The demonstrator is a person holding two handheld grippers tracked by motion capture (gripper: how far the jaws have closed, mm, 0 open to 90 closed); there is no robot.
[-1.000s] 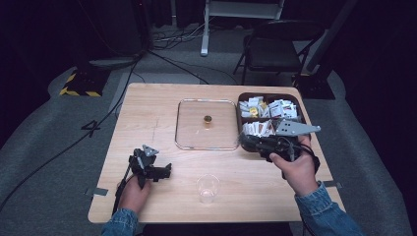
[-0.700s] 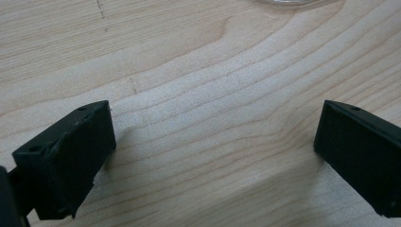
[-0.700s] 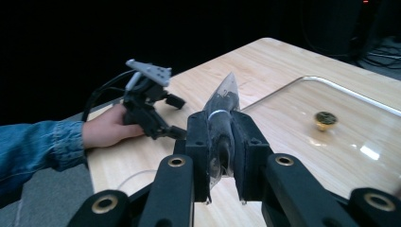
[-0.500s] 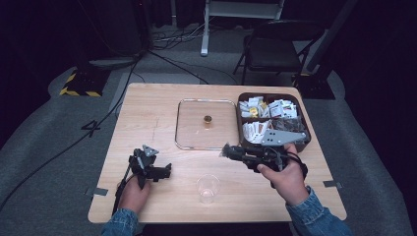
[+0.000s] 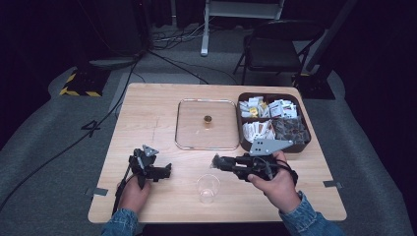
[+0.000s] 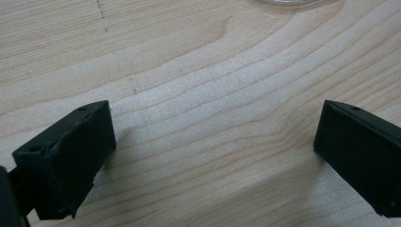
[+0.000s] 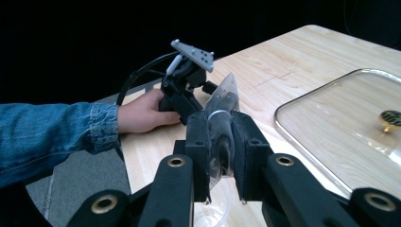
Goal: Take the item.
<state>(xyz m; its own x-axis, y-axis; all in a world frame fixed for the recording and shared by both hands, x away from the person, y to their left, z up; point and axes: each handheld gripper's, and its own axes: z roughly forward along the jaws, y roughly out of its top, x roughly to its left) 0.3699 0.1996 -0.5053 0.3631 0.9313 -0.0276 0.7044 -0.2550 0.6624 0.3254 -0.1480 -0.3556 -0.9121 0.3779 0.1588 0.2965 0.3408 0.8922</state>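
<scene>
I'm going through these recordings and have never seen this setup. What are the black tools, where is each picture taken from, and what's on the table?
A person holds a hand-operated two-jaw gripper in each hand. The high view looks down on the wooden table. Each gripper view comes from a camera riding on that tool. The left gripper rests low on the table, jaws apart and empty. The right gripper is shut on a small clear packet, just above a clear plastic cup. Behind lie a square glass lid with a brass knob and a dark compartment tray of packets.
</scene>
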